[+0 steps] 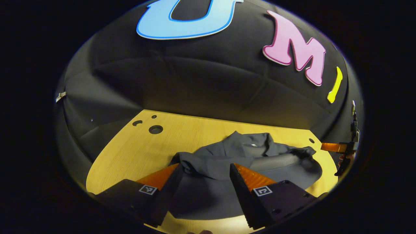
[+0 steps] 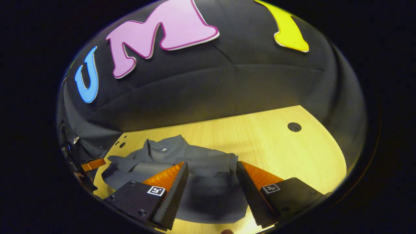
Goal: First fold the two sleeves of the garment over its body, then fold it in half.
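Note:
A dark grey collared garment [image 1: 227, 152] lies rumpled on the wooden table [image 1: 130, 152], its collar toward the wall. In the left gripper view one sleeve [image 1: 279, 161] lies across the body. My left gripper [image 1: 204, 169] stands open over the garment's near part, with nothing between its fingers. In the right gripper view the same garment [image 2: 201, 159] sits in front of my right gripper [image 2: 212, 165], which is also open and holds nothing. A sleeve [image 2: 130, 162] stretches to the left there. Each gripper shows at the far edge of the other's view: the right gripper [image 1: 344, 149] and the left gripper [image 2: 87, 165].
Round holes mark the table at the back left [image 1: 155, 129] and back right [image 2: 294, 126]. Bare wood [image 2: 292, 156] stretches to the right of the garment. The black cloth wall closes the table off behind.

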The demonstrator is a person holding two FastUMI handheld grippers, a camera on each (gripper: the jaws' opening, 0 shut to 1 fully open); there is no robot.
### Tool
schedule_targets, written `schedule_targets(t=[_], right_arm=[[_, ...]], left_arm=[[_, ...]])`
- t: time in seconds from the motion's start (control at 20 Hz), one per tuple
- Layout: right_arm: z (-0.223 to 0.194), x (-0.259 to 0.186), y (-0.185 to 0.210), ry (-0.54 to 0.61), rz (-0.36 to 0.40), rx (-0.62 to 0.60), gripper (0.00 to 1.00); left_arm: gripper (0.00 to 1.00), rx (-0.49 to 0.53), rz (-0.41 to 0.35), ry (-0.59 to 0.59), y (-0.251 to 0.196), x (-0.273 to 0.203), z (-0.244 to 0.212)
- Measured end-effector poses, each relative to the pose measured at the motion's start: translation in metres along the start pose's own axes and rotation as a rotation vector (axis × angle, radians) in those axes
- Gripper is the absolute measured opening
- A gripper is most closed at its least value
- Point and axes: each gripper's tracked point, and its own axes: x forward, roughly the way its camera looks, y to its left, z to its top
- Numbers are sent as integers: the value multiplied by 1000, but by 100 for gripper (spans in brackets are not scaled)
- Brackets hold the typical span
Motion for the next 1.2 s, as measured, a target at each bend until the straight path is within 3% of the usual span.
schedule_targets(t=[0.4,0.45,0.5,0.7,1.2], right_arm=[[26,-111,16,-94,16,-16,92],[25,-124,18,-98,26,-18,91],[23,-137,19,-99,32,-18,91],[5,-181,26,-92,54,-25,92],[-35,-224,33,-70,20,0,92]], left_arm=[[92,67,-87,-38,-39,-98,8],[85,73,-93,-42,-41,-110,7],[92,76,-100,-41,-44,-120,4],[92,92,-94,-46,-48,-158,-7],[92,94,-128,20,-49,-200,-50]])
